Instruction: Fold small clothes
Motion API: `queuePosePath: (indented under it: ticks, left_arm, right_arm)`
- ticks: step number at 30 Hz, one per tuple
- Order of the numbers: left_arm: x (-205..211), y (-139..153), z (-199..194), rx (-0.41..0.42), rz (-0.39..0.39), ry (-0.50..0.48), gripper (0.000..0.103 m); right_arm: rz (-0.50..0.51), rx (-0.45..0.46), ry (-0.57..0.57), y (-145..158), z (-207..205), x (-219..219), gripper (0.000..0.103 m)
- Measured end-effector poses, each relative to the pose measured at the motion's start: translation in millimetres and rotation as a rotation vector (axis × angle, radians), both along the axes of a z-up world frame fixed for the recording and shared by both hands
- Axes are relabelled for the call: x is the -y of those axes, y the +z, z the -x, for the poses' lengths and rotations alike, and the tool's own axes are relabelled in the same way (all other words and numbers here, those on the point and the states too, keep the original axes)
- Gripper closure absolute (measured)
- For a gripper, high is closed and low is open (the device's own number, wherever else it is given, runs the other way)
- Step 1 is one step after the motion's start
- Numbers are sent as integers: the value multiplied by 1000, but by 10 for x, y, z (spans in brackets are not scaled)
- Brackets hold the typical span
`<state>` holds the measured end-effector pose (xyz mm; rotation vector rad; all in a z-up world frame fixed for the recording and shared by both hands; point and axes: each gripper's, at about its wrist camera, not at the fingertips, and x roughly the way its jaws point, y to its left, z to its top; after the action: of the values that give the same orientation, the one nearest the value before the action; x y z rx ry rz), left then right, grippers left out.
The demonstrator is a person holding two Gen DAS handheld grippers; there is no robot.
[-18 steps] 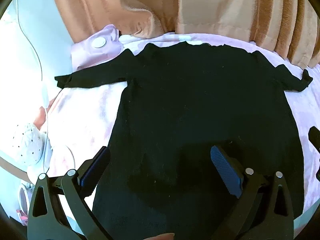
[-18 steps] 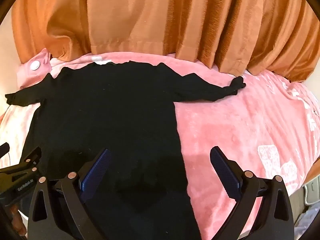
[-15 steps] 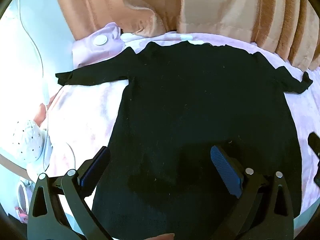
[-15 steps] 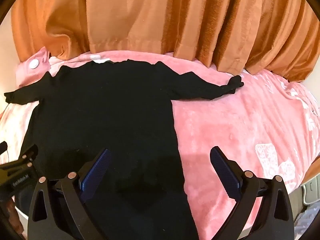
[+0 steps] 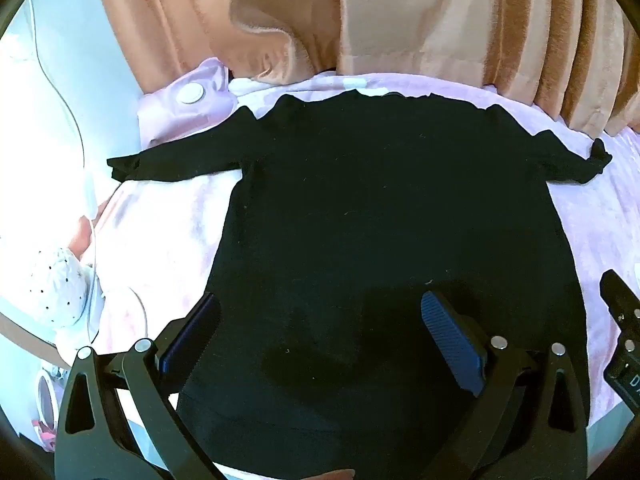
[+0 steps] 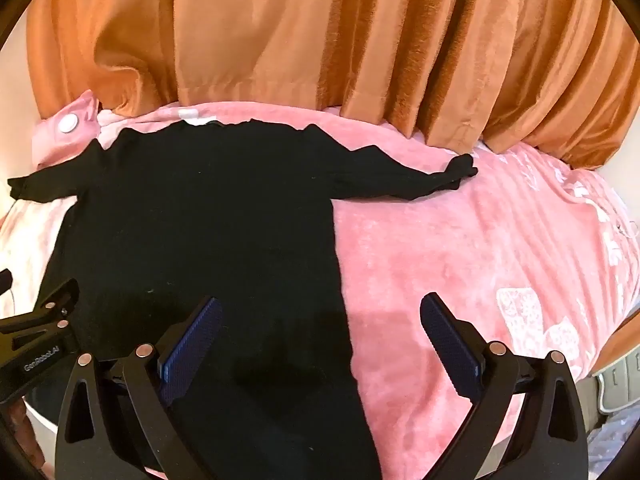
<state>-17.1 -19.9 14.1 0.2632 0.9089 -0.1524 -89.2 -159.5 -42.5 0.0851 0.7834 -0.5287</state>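
Black knit fabric, one long-sleeved top (image 5: pixel 384 216), lies spread flat on a pink plush blanket (image 6: pixel 480 248), neckline away from the fingers and hem nearest them. Both sleeves are stretched outward; the right sleeve cuff (image 6: pixel 460 170) is bunched into a small knot of cloth, while the left sleeve end (image 5: pixel 124 166) lies flat. The body shows scattered pale lint specks and no folds.

Left gripper (image 5: pixel 320 336): fingers spread wide apart, holding nothing. The top's lower body lies ahead of and between them; its left side edge runs just beside the left finger.

Right gripper (image 6: pixel 320 336): fingers likewise spread wide, holding nothing. The top's right side edge passes between them, black cloth by the left finger and bare blanket by the right finger.

Count: one garment, two sleeves, two grippers, four blue ribbed pads. One orange curtain (image 6: pixel 320 40) hangs beyond the neckline. One white snap button (image 6: pixel 69 123) sits on the blanket corner, far left of the fingers.
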Motion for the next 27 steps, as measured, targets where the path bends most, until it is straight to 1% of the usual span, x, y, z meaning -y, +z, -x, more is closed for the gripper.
queuePosePath:
  ticks: [9, 27]
  left_arm:
    - [8, 5, 27, -10, 3, 2, 5]
    - [-60, 52, 47, 10, -2, 16, 5]
  right_arm:
    - [6, 8, 6, 21, 50, -37, 5]
    - [20, 8, 1, 55, 71, -68, 5]
